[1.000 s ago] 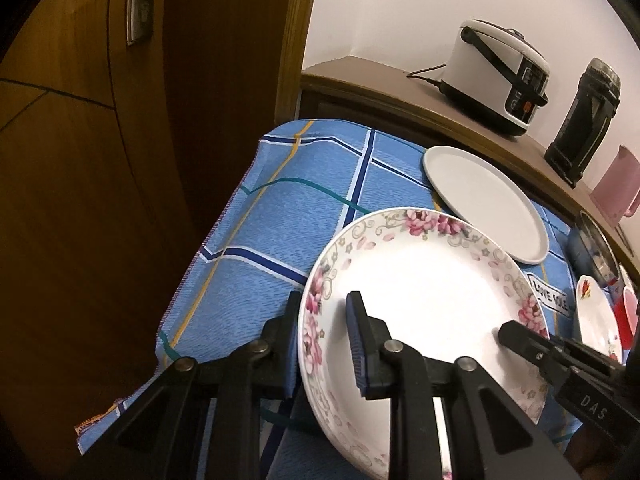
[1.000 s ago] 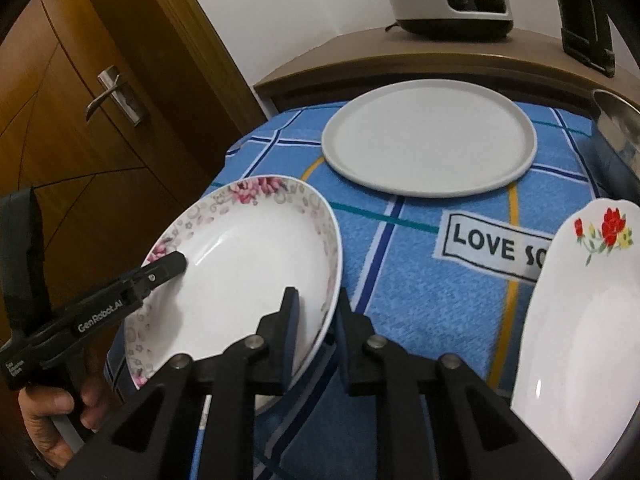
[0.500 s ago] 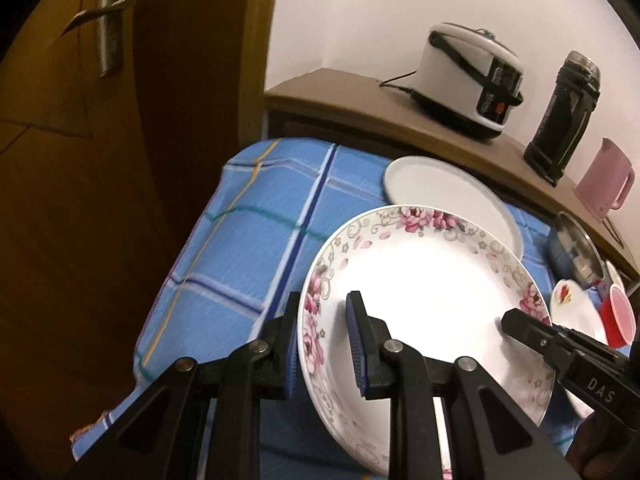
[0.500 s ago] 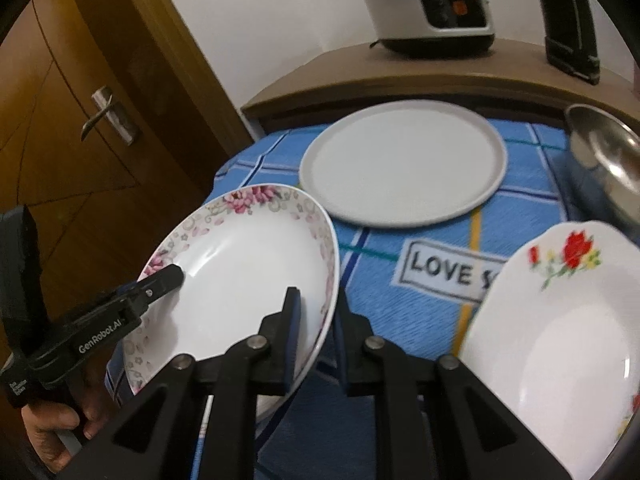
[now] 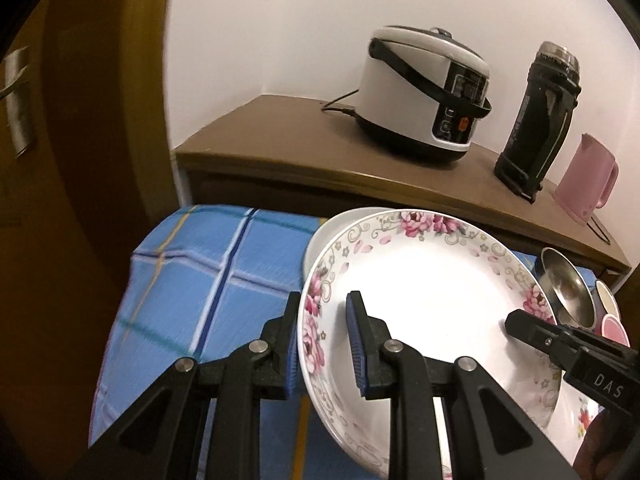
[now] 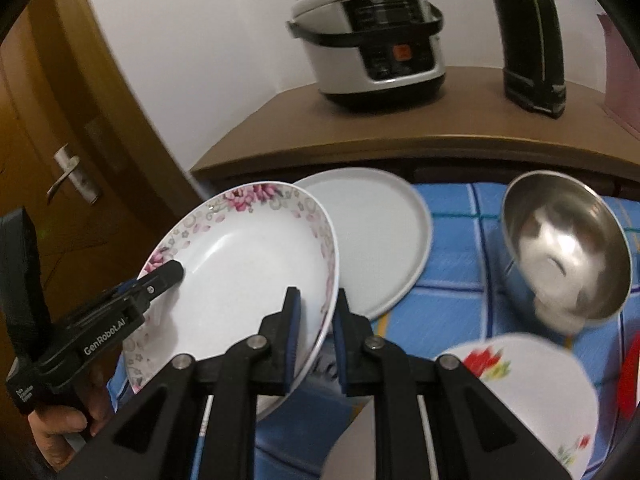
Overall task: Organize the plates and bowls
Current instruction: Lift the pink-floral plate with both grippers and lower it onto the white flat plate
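Fingers of both grippers, angled downward, clamp opposite rims of the floral plate [image 5: 432, 300].

Your two views are lit unevenly: the white wall [image 5: 280, 20] in the upper centre is bright, while the wooden door [image 5: 80, 160] on the left falls into dim brown shadow. Both frames are ringed by black fisheye corners, and straight edges bow near the rims. You get motion blur across the blue cloth [image 5: 208, 280] at left centre and on the door handle [image 5: 18, 100] at the far left. In the right wrist view the steel bowl [image 6: 568, 256] carries smeared glare, and the red-flowered plate [image 6: 520, 396] at lower right is soft. The floral plate [image 5: 420, 300] is almost blown out white at its middle.
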A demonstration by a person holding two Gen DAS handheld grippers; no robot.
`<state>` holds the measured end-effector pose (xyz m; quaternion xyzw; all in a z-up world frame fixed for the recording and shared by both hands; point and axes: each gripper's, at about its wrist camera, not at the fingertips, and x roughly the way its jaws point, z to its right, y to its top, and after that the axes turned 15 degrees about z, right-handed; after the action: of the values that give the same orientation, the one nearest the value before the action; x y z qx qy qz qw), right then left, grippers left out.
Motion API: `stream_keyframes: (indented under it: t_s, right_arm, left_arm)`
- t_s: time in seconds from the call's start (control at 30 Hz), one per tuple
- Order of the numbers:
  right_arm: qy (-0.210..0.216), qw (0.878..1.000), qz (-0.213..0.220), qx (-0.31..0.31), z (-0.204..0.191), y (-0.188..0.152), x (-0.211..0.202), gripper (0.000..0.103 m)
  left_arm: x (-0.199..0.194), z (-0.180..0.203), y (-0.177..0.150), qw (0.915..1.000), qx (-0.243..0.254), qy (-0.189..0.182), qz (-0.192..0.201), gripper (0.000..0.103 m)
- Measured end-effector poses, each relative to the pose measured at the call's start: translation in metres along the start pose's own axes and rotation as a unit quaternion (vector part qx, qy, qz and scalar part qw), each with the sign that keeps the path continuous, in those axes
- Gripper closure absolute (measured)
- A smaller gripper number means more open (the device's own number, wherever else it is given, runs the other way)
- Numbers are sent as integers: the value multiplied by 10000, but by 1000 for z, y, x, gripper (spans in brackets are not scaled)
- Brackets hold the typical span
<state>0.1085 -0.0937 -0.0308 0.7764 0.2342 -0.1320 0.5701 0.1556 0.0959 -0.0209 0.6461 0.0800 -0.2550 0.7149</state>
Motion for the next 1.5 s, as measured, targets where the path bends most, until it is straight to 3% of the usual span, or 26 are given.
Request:
stream_keyframes:
  t_s: [0.43,0.77,1.0,1.03,1.1,1.17,1.5]
  right_arm:
    - [-453,9973,-365,440,44,14,53,87]
    - [-563,9967,-473,343,47,13,65,87]
    - [-534,9971,-507,174,44,11,73,81]
    - [-562,9970,-531,101,42,11,73,80]
    - [-526,9967,-611,99,40,13,71,70]
    - [-472,9974,-507,206,39,17,62,51]
    - [-415,9989,120,171,28,23,-5,43]
  left_arm:
    - [84,11,6,9987,61,-27,-500,79]
    - [97,17,4,9987,317,148,-377,78]
    - [89,20,6,9981,495,343,-148,78]
    - [85,19,6,9981,499,365,-73,77]
    - [78,19,8,9975,536,450,29,56]
    - [67,18,8,9965,537,616,192,42]
    - [18,25,3,9933,412,940,525,41]
